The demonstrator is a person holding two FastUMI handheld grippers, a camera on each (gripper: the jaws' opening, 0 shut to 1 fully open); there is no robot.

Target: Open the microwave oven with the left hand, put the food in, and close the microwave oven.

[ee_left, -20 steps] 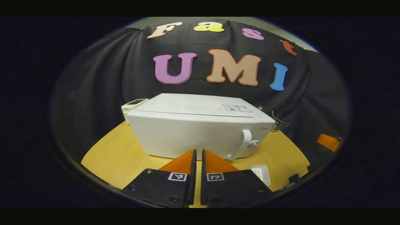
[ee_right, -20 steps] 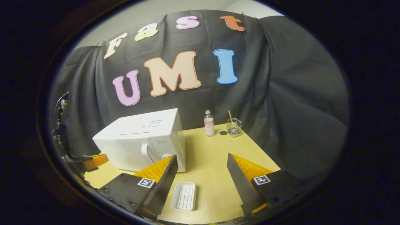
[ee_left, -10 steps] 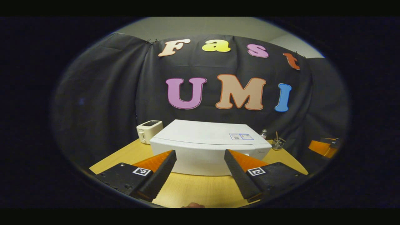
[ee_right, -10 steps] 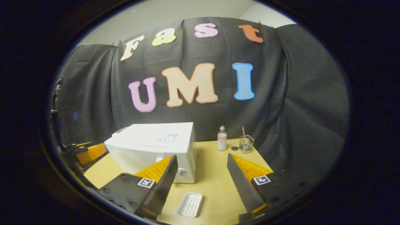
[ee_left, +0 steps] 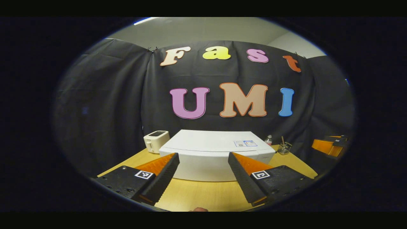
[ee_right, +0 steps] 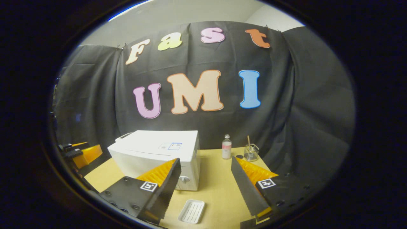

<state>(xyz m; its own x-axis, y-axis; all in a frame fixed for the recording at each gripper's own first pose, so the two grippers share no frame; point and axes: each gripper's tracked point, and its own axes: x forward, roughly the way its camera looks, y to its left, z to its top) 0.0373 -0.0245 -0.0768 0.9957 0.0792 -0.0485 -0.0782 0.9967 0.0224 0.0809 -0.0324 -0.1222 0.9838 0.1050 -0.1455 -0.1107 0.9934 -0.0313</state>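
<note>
White microwave oven (ee_left: 216, 154), door closed, beyond parted left gripper (ee_left: 203, 159); toaster (ee_left: 155, 141) far left; bottle (ee_left: 269, 140), glass jar (ee_left: 284, 147) far right.

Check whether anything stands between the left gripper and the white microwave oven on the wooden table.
Nothing visible does. In the left gripper view, the left gripper is open and faces the white microwave oven head-on, with bare wooden table between them. The cream toaster stands off to the oven's left, out of the path.
</note>
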